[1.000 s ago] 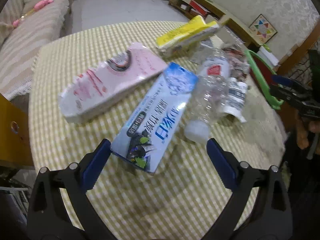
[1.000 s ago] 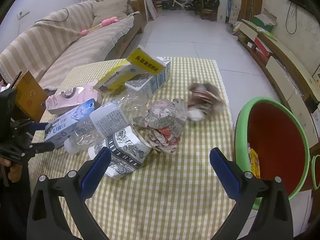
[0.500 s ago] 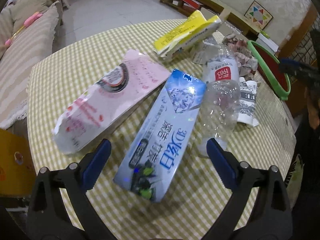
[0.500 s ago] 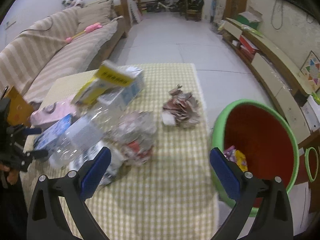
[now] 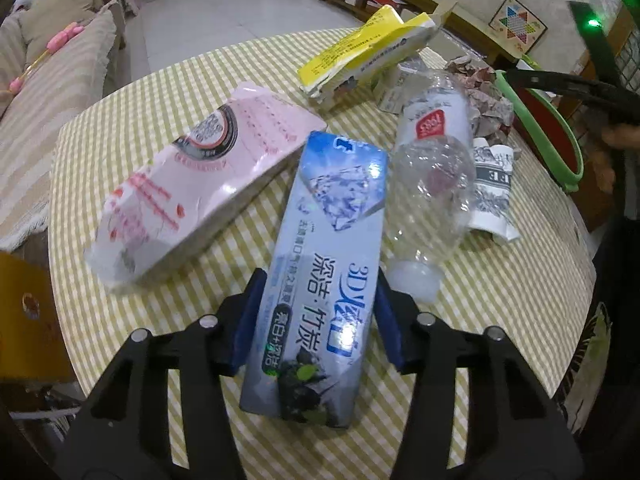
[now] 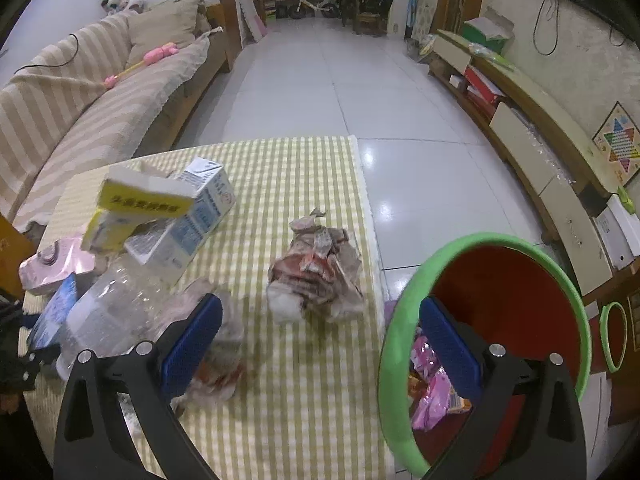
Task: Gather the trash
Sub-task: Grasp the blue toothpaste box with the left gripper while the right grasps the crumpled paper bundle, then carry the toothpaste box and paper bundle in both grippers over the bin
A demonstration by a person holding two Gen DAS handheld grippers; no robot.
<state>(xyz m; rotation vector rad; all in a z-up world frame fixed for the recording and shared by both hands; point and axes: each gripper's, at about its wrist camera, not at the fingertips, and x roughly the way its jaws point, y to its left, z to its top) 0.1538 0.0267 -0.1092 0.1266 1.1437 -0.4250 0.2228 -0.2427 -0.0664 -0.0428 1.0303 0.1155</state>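
Observation:
My left gripper [image 5: 318,316] is shut on the blue toothpaste box [image 5: 324,264], which lies on the checked tablecloth [image 5: 500,300]. Beside it lie a pink packet [image 5: 200,176], a clear crushed bottle [image 5: 432,168] and a yellow carton [image 5: 360,52]. My right gripper [image 6: 320,344] is open and empty above the table's right side, with a crumpled wrapper [image 6: 316,276] ahead of it. The red bin with a green rim [image 6: 496,320] stands by the table edge and holds some wrappers.
A white printed paper cup [image 5: 492,192] lies right of the bottle. A white and blue carton [image 6: 188,220] sits under the yellow one. A striped sofa [image 6: 80,96] runs along the left. A low cabinet [image 6: 532,136] lines the right wall.
My left gripper has moved forward and closed on the blue box. My right gripper has swung right toward the bin and stayed open.

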